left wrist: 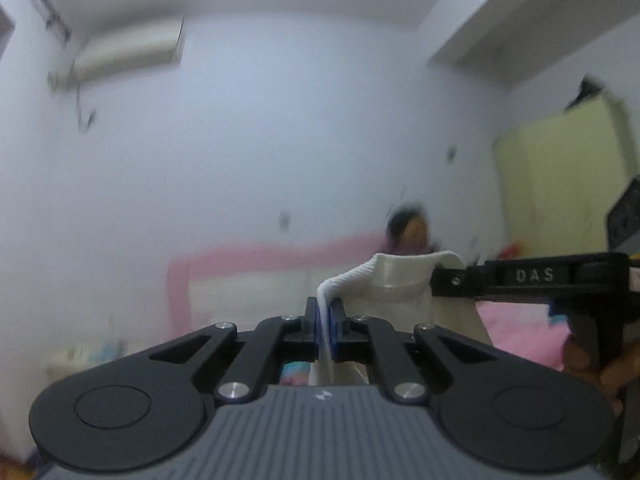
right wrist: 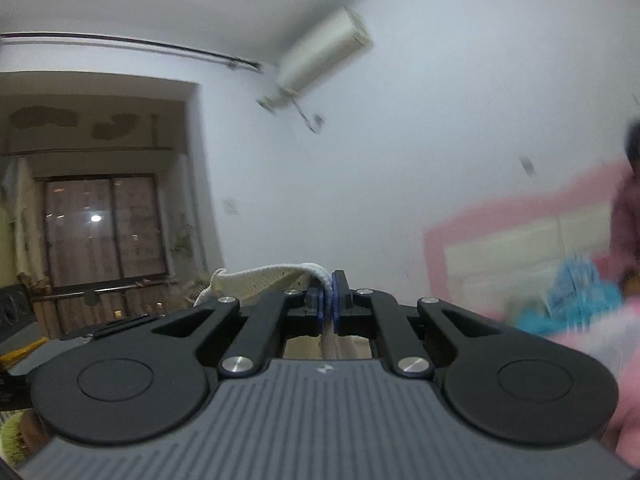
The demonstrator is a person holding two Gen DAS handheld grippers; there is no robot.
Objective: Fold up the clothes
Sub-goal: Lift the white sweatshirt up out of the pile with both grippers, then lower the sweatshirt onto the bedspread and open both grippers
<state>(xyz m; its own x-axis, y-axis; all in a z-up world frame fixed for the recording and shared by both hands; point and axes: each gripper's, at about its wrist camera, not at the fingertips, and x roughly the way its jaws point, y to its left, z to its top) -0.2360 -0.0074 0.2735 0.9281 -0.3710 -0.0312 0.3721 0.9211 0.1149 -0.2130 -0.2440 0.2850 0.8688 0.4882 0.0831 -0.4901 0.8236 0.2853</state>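
I've got 2 grippers up, 1 white knit garment strung btwn them: left gripper clenched on its edge, right gripper clenched on another. 1 AC unit on wall.

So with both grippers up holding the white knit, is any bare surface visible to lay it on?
None is shown. Both cameras point level at wall and ceiling. The left gripper and right gripper both clamp the knit. Low right in the right wrist view it is crowded: blurred blue and pink cloth.
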